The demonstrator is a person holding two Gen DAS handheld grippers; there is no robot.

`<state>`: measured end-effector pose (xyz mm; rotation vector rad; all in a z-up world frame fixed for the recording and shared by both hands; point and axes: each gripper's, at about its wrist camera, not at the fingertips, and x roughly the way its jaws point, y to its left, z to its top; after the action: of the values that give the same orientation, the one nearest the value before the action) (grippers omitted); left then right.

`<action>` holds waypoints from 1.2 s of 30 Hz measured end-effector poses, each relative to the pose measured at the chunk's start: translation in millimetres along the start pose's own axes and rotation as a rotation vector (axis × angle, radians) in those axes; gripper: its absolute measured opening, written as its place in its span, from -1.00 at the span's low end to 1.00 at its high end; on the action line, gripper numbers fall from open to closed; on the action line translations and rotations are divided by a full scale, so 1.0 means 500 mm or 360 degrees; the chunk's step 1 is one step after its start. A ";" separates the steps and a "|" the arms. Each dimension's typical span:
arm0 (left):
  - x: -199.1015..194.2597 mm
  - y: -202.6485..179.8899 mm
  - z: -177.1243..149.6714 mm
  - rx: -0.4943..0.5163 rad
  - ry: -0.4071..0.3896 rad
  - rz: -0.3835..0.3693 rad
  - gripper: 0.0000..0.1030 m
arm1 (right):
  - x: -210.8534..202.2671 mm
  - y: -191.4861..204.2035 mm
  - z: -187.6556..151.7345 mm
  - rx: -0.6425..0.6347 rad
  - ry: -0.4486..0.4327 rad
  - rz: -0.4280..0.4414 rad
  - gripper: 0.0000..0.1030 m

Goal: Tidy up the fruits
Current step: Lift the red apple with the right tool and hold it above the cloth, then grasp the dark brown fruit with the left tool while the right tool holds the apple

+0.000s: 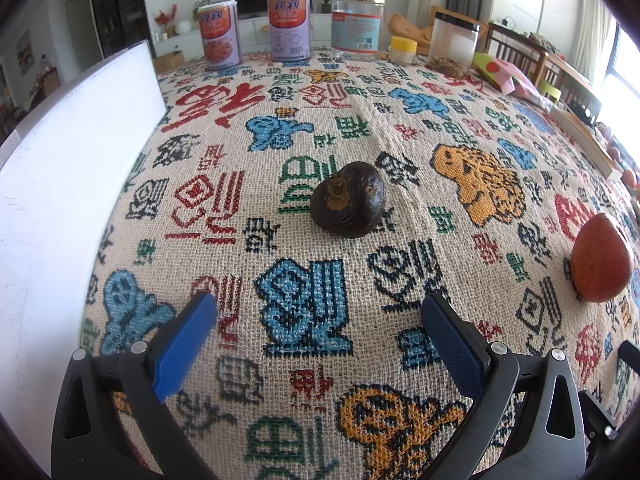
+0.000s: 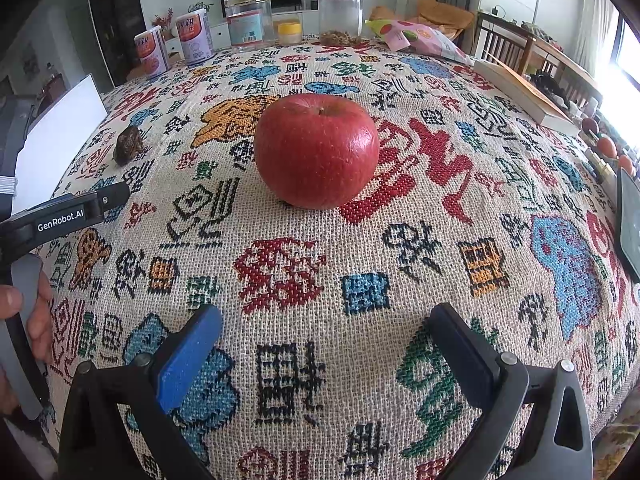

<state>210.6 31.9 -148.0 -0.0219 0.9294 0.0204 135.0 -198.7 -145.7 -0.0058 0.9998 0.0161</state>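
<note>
at the bottom of the left wrist view the left claw stands wide apart with nothing between its blue pads, low over the patterned cloth of the counter. it seems lined up that way to reach the dark fruit, which sits on the cloth at the centre of the frame, well ahead of the tips. at the bottom of the right wrist view the right claw is likewise spread wide and empty, aimed at the red apple in the middle of its frame, upright, stem up. both look like approaches before a grasp. so: one dark fruit and one apple on the cloth. a white board fills the left of the left view. along the far edge stand two cans, two clear jars and one small yellow-lidded tub, probably just set aside.
</note>
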 end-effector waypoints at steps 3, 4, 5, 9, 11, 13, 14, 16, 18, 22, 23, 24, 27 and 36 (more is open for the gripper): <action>0.000 0.000 0.000 0.0000 0.0000 0.0000 0.99 | -0.002 0.001 -0.001 -0.0004 0.0002 0.0003 1.00; 0.000 0.000 0.000 0.0000 0.0000 0.0000 0.99 | -0.002 0.001 -0.003 -0.0004 0.0000 0.0003 1.00; 0.000 0.000 0.000 0.0000 0.0000 0.0000 0.99 | -0.002 0.001 -0.002 -0.0004 0.0000 0.0001 1.00; 0.000 0.000 0.000 0.0000 -0.0001 0.0000 0.99 | -0.002 0.002 -0.001 -0.0004 0.0000 -0.0004 1.00; 0.000 0.000 0.000 0.0000 0.0000 0.0000 0.99 | -0.001 0.002 0.000 -0.0004 0.0000 -0.0006 1.00; 0.000 0.000 0.000 0.0000 0.0000 0.0000 0.99 | -0.001 0.002 0.000 -0.0004 0.0000 -0.0005 1.00; 0.000 0.000 0.000 0.0000 -0.0001 0.0000 0.99 | -0.001 0.002 0.000 -0.0004 0.0000 -0.0005 1.00; 0.000 0.000 0.000 0.0000 0.0000 0.0000 0.99 | -0.001 0.002 0.000 -0.0004 0.0000 -0.0005 1.00; 0.000 0.000 0.000 0.0000 0.0000 0.0000 0.99 | -0.001 0.002 0.001 -0.0004 0.0002 -0.0005 1.00; 0.000 0.000 0.000 0.0000 0.0000 0.0000 0.99 | -0.001 0.002 0.001 -0.0005 0.0002 -0.0006 1.00; 0.000 0.000 0.000 0.0000 0.0000 0.0000 0.99 | -0.001 0.002 0.000 -0.0005 0.0002 -0.0006 1.00; 0.000 0.000 0.000 0.0000 0.0000 0.0000 0.99 | -0.001 0.003 0.000 -0.0005 0.0002 -0.0005 1.00; 0.000 0.000 0.000 0.0000 0.0000 0.0000 0.99 | -0.002 0.003 0.000 -0.0005 0.0003 -0.0006 1.00; 0.000 0.000 0.000 0.0000 0.0000 -0.0001 0.99 | 0.001 0.003 0.002 -0.0012 0.0017 -0.0003 1.00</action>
<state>210.7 32.0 -148.1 -0.0223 0.9293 0.0201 136.0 -197.4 -145.6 -0.0137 1.0102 0.0183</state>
